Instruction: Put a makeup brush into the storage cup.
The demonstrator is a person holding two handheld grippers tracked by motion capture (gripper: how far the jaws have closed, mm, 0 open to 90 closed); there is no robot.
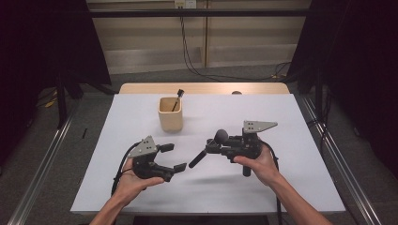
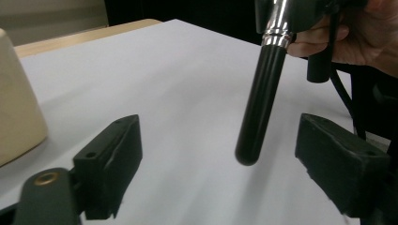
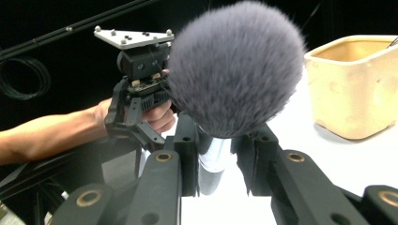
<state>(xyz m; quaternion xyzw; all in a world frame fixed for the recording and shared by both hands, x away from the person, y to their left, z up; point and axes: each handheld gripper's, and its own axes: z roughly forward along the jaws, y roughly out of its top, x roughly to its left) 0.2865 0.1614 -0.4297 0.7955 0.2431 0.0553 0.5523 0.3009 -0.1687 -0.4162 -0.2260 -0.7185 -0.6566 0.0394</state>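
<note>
While the white table [image 1: 263, 187] is seen from above, a large makeup brush [image 1: 206, 152] is held in the right gripper [image 1: 213, 147], whose jaws are clamped tight on the brush's shiny metal collar. In the right gripper view the fluffy grey brush head [image 3: 234, 65] is seen standing just above the closed jaws. The black handle [image 2: 260, 108] is pointed down and toward the left gripper [image 1: 170, 157], its rounded end raised clear of the tabletop. The left gripper's jaws are spread wide and nothing is gripped; in the left gripper view the handle's tip is seen hanging between the two black pads [image 2: 110, 159] without being touched by either. A cream-coloured cup [image 1: 170, 114] is set farther back on the table, well apart from both grippers, and a thin dark brush [image 1: 177, 98] is leaned inside it.
</note>
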